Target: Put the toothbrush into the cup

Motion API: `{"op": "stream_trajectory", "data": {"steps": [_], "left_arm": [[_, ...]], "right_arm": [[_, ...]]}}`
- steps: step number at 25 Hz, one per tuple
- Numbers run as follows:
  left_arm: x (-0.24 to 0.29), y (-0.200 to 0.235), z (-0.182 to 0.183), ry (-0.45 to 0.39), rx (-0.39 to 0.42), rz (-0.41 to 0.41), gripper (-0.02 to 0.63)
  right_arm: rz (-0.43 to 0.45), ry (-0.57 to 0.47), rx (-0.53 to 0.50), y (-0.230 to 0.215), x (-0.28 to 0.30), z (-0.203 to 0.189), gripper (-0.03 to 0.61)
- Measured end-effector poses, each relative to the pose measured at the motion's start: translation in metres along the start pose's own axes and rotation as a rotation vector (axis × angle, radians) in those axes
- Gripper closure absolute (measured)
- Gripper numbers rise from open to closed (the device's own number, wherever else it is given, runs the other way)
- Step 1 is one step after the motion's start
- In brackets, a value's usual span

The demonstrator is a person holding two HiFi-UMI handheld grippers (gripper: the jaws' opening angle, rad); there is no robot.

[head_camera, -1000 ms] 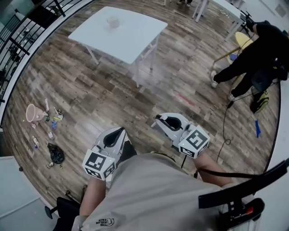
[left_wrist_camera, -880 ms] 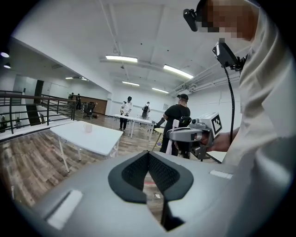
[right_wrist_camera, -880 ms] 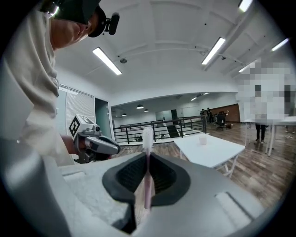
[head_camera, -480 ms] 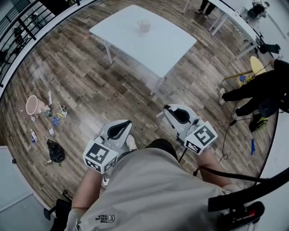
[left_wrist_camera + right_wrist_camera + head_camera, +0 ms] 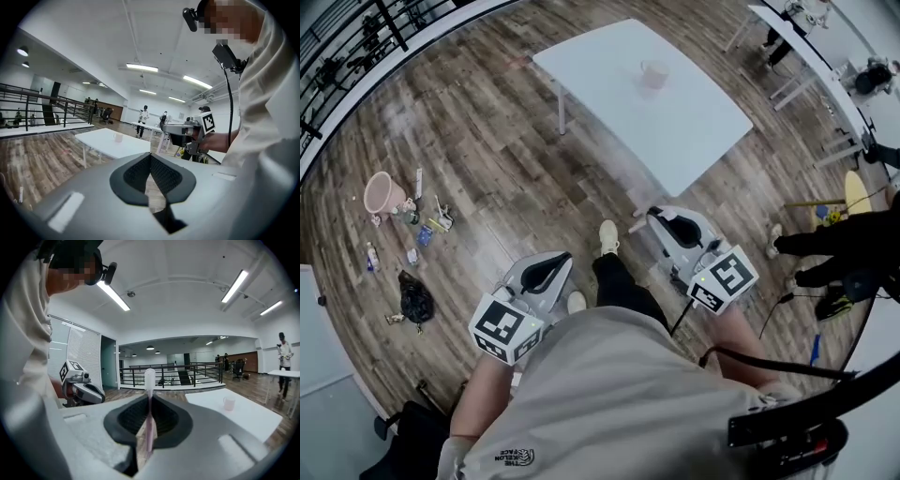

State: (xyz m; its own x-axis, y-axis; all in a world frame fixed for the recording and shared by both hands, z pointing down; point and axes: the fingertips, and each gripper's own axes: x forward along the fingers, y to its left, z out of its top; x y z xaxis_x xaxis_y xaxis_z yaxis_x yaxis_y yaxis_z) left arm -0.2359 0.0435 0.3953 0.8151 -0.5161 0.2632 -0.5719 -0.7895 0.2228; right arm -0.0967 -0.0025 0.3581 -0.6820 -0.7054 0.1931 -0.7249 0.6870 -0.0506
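Claws are seen low in the head view, one at either side of the person's pale shirt: the left claw [image 5: 551, 265] at the left and the right claw [image 5: 673, 225] at the right, well apart from each other and both held over the wooden floor [image 5: 506, 159]. A white surface [image 5: 675, 131] is shown further ahead, and a pale cup [image 5: 653, 74] is stood upright on it near its far side; nothing else can be made out on it. Small litter, a pink bucket [image 5: 382, 194] and a black bag [image 5: 415, 303] are scattered on the floor at the left, and a person in dark clothes [image 5: 839, 246] is seen at the right edge. The toothbrush cannot be made out in this view. In the left gripper view the left claw's jaws are pressed together with nothing between them; the surface and the cup [image 5: 118, 137] are seen beyond, well apart from the claw, with the right claw at the right. In the right gripper view the right claw is clamped on the toothbrush [image 5: 149, 418], which is held upright between the pads with its white head raised above them. The cup [image 5: 228, 403] is seen on the surface at the right, well away from the toothbrush, and a black railing [image 5: 187, 370] is shown behind.
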Motion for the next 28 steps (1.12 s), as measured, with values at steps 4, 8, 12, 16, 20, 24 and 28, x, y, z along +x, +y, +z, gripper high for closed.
{"op": "stream_trajectory", "data": {"steps": [4, 8, 12, 16, 20, 24, 28], "left_arm": [[0.015, 0.041, 0.017, -0.011, 0.012, 0.074, 0.612], [0.044, 0.078, 0.04, -0.031, -0.006, 0.123, 0.612], [0.085, 0.103, 0.063, -0.014, -0.006, 0.127, 0.612], [0.131, 0.127, 0.08, 0.005, -0.014, 0.127, 0.612], [0.172, 0.141, 0.094, 0.022, -0.009, 0.118, 0.612], [0.202, 0.156, 0.105, 0.038, -0.005, 0.131, 0.612], [0.223, 0.169, 0.111, 0.053, -0.008, 0.159, 0.612]], "right_arm": [[0.008, -0.019, -0.004, -0.046, 0.032, 0.006, 0.557], [0.01, -0.039, -0.022, -0.103, 0.063, 0.021, 0.557], [0.012, -0.054, -0.013, -0.162, 0.089, 0.031, 0.557], [-0.007, -0.053, -0.004, -0.226, 0.106, 0.033, 0.557], [-0.032, -0.049, 0.005, -0.285, 0.119, 0.029, 0.557], [-0.051, -0.047, 0.019, -0.337, 0.135, 0.026, 0.557], [-0.058, -0.038, 0.027, -0.379, 0.151, 0.02, 0.557]]}}
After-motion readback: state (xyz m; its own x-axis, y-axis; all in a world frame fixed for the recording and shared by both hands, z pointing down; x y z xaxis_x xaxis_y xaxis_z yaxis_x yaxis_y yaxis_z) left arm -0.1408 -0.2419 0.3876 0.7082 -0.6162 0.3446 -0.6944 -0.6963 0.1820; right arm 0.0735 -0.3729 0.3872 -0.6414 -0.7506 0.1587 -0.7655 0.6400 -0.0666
